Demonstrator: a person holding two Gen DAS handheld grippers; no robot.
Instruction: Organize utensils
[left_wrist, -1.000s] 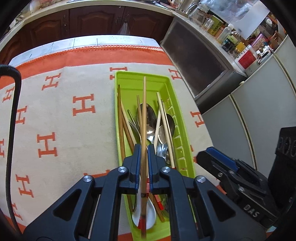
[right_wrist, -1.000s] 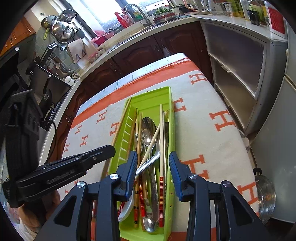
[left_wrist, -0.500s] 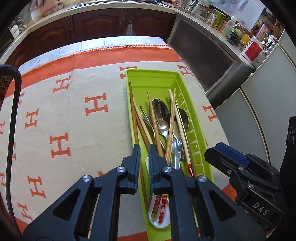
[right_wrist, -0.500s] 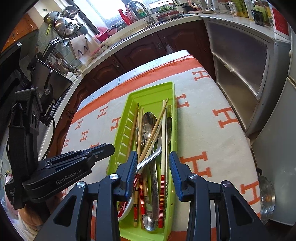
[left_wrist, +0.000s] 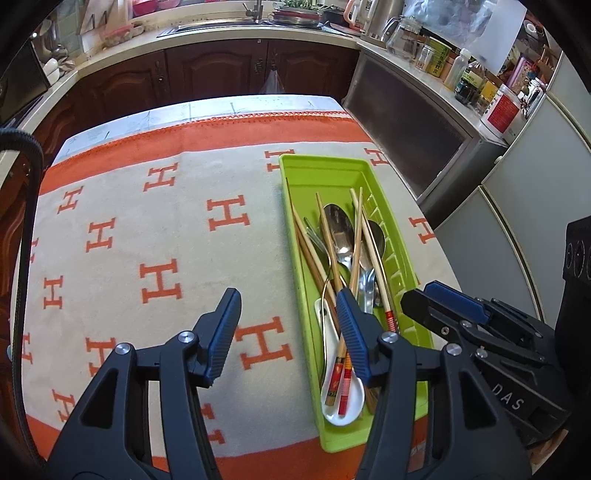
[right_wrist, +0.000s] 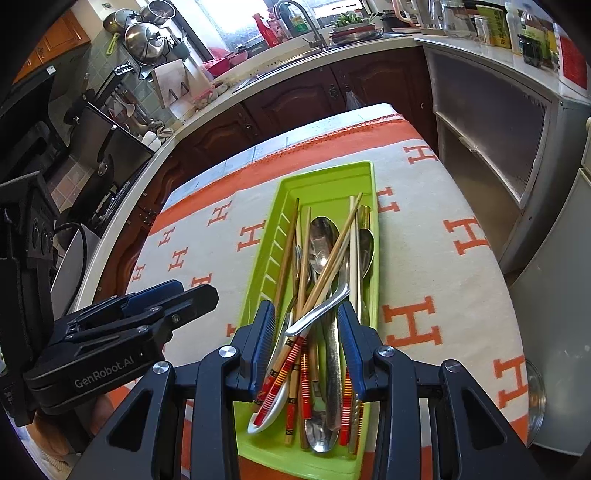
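A lime-green tray (left_wrist: 325, 168) lies lengthwise on the cloth, near the table's right side. It holds several wooden chopsticks (left_wrist: 356, 243), metal spoons (left_wrist: 338, 221) and a white ceramic spoon (left_wrist: 343, 402). My left gripper (left_wrist: 288, 299) hovers over the cloth beside the tray's left rim. Its jaws are opening and nothing is between them. In the right wrist view my right gripper (right_wrist: 306, 314) hangs open above the tray (right_wrist: 325, 173) near its front end. A metal spoon handle (right_wrist: 325, 306) and chopsticks (right_wrist: 332, 258) show below its gap, and the pads press on none of them.
A cream cloth (left_wrist: 147, 229) with orange H marks and an orange border covers the table. Its right edge runs close to the tray, with grey cabinets (left_wrist: 424, 140) beyond. Dark kitchen cupboards (left_wrist: 207, 74) stand behind. A pan lid (right_wrist: 535, 384) sits low beside the table.
The left gripper let go of a wooden chopstick, which now lies in the tray. It then drew off left and upward with its jaws spreading wide. The right gripper barely moved.
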